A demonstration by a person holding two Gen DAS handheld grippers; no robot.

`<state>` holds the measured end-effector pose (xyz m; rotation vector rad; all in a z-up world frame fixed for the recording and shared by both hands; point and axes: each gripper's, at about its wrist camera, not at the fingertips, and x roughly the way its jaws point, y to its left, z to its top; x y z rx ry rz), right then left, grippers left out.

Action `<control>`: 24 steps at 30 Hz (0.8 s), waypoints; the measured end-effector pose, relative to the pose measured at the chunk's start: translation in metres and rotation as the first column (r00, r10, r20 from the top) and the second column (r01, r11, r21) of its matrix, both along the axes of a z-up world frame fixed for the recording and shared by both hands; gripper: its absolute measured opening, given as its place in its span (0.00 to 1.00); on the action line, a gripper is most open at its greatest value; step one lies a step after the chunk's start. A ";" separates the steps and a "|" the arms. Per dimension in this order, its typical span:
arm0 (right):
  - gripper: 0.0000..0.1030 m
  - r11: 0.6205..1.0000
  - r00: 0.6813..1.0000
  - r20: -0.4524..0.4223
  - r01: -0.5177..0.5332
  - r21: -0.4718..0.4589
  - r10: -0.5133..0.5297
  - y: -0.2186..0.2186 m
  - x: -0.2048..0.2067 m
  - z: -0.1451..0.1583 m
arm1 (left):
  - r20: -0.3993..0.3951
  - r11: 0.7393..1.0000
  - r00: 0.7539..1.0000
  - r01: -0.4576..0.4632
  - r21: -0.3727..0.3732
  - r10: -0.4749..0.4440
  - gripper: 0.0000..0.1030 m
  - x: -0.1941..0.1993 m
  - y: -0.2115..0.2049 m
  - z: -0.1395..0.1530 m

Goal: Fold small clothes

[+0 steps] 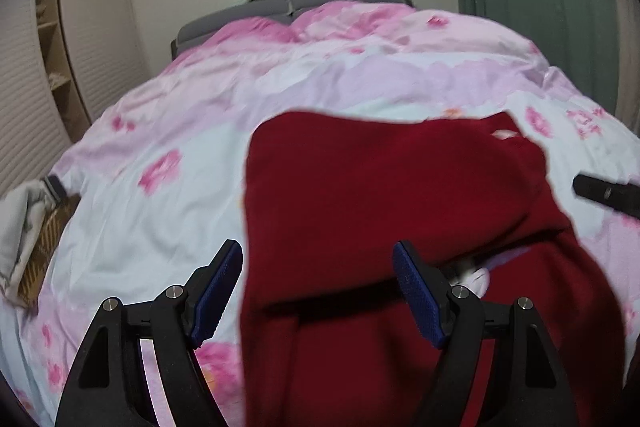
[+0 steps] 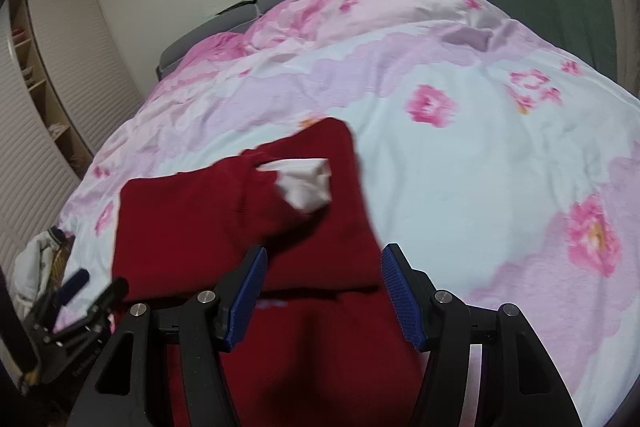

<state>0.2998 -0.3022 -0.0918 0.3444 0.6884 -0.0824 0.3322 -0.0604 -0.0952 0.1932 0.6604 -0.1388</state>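
Red knit fabric, the small garment (image 1: 380, 195), is laid on the flowered bed cover (image 1: 160, 131), partly folded, with a white tag (image 2: 304, 183) exposed at its far end. The left gripper (image 1: 318, 291) is held over the garment's near left edge, jaws apart, nothing pinched. The right gripper (image 2: 324, 295) is held over its near right part, jaws likewise apart, cloth between them but not clamped. A fold seems underway; next, an edge would need pinching and carrying across.

My left tongs (image 1: 318, 291) and right tongs (image 2: 322, 295) look alike: black angular arms, silver pivot screws, blue ribbed pads (image 1: 218, 297).
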 end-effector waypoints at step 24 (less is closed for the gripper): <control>0.59 0.999 0.999 -0.035 -0.003 -0.054 0.001 0.031 0.024 -0.016 | -0.113 0.993 0.990 -0.097 -0.073 0.088 0.67 0.051 0.040 -0.034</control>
